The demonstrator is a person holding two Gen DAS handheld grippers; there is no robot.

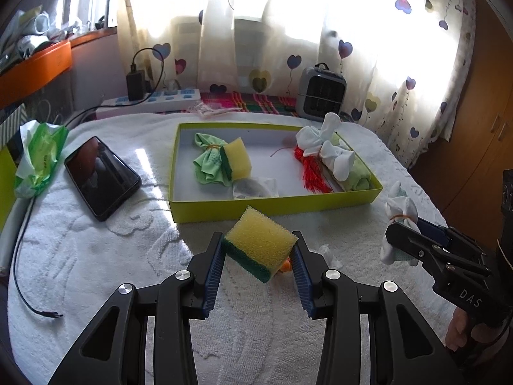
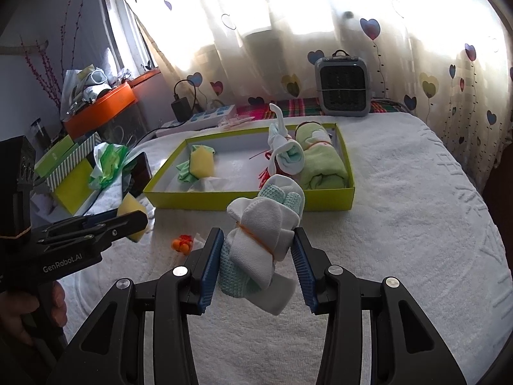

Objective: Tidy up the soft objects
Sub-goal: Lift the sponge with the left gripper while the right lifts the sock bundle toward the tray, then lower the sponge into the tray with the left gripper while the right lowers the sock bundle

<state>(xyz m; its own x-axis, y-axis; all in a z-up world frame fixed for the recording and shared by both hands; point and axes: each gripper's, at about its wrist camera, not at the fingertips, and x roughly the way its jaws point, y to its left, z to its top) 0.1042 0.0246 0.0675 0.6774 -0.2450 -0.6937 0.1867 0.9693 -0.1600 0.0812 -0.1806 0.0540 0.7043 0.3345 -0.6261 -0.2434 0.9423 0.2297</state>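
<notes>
My left gripper is shut on a yellow sponge with a green scrub side, held above the white towel in front of the yellow-green box. My right gripper is shut on a white and mint sock bundle tied with an orange band, also held short of the box. In the box lie a green cloth with a second sponge, a white cloth, a red tassel, a white sock bundle and a rolled green towel.
A black phone and a green tissue pack lie left of the box. A small orange toy and a white scrap lie on the towel between the grippers. A grey heater and a power strip stand behind.
</notes>
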